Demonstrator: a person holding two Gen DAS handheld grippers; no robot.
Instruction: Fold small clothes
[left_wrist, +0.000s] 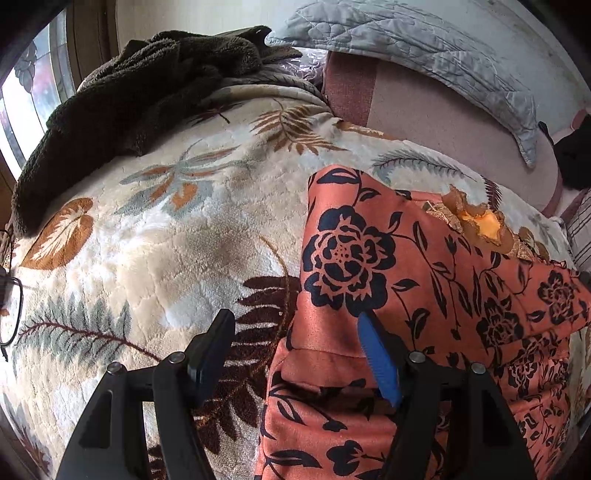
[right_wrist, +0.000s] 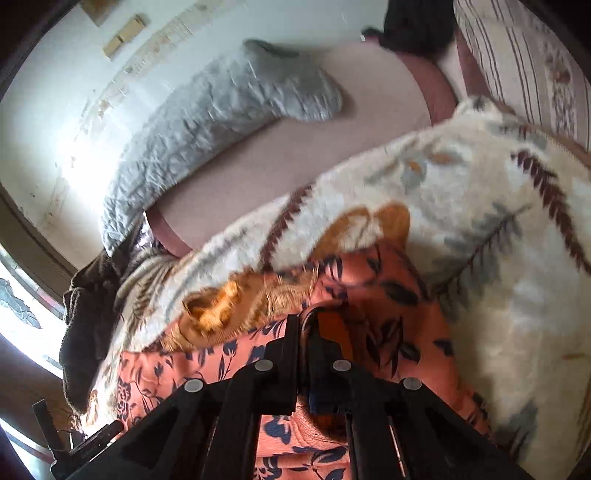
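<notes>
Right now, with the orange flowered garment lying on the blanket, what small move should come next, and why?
Probably close the left tool on the orange flowered garment: it is open, straddling the cloth's left edge above the leaf-print blanket. The right tool looks already shut on the fabric, so both sides could then lift together.

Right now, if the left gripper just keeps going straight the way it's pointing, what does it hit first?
Most likely the left edge of the orange floral garment, since the open left gripper straddles it, with the leaf-print blanket just beside and beneath. Depth is hard to judge.
</notes>
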